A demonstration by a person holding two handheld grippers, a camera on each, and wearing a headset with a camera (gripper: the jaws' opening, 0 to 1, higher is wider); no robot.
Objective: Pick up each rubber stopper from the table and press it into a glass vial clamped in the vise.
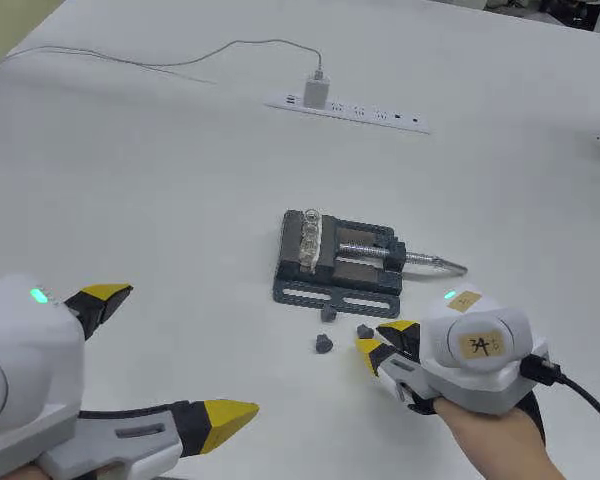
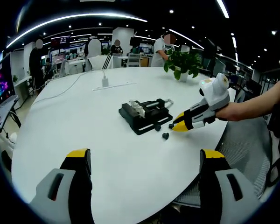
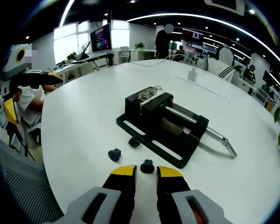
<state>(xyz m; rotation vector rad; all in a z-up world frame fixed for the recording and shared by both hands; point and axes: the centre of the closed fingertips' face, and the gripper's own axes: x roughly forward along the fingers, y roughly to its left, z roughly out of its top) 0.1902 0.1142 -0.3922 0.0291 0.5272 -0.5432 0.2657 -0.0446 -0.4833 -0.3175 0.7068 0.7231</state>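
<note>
Your left gripper [image 1: 170, 352] hangs low at the near left of the desk [image 1: 160, 180], its jaws spread wide with nothing between them. Your right gripper [image 3: 147, 173] is down by the desk just in front of the vise [image 3: 167, 125]. Its jaws are only narrowly parted and hold nothing. The nearest stopper [image 3: 147, 165] lies on the desk right at their tips, in line with the gap. In the right gripper view a second stopper [image 3: 114, 154] lies a little to its left, and a third stopper [image 3: 134, 141] sits close by the vise's base. The glass vials [image 3: 149, 94] stand clamped in the vise, at the end away from its screw handle. Well beyond the vise a power strip [image 1: 345, 108] lies on the desk with a white charger [image 1: 315, 92] plugged in
</note>
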